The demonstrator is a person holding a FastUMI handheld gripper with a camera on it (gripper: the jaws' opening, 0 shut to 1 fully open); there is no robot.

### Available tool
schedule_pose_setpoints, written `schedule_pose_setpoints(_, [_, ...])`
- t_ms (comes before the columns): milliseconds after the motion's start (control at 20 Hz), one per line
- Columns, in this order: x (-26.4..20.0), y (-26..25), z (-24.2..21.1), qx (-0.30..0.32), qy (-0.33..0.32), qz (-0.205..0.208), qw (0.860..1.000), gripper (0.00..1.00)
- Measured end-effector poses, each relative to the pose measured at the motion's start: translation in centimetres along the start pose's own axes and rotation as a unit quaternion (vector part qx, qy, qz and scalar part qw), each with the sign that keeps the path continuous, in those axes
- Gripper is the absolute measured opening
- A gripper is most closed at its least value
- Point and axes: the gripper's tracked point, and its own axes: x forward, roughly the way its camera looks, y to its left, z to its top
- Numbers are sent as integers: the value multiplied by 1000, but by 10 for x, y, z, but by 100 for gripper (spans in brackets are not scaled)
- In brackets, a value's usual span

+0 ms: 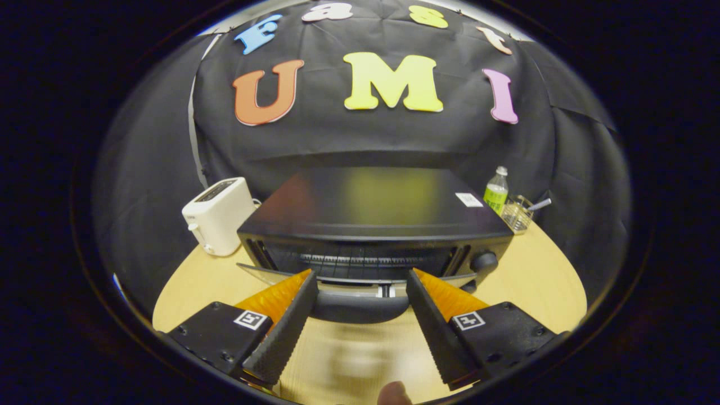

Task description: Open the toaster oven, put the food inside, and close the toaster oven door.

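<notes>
Tool (360, 306) held open astride the door handle (360, 308) of the toaster oven (374, 219); door apparently part-lowered; closing squarely is advised.

Wooden table (540, 281), toaster oven (374, 225), white toaster (219, 216), bottle (496, 191), glass holder (517, 215)

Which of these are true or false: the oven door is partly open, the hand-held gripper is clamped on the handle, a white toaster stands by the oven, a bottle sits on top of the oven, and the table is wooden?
1. The toaster oven door is partly open. True.
2. The hand-held gripper is clamped on the door handle. False: its fingers are spread, with the handle between them.
3. A white toaster stands beside the oven. True.
4. A bottle sits on top of the oven. False: it stands on the table, next to a glass container.
5. The table is wooden. True.
</notes>
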Motion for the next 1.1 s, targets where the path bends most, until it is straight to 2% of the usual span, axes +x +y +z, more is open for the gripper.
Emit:
schedule_pose_setpoints(200, [-21,1,-38,-9,34,-7,999,100])
schedule_pose_setpoints(400, [-30,1,-78,-18,79,7,997,100])
schedule_pose_setpoints(600, [-33,-7,-116,1,139,10,990,100])
schedule_pose_setpoints(900, [-65,4,-84,-3,112,43,993,98])
schedule_pose_setpoints(1100, [-108,25,-77,7,129,125,984,98])
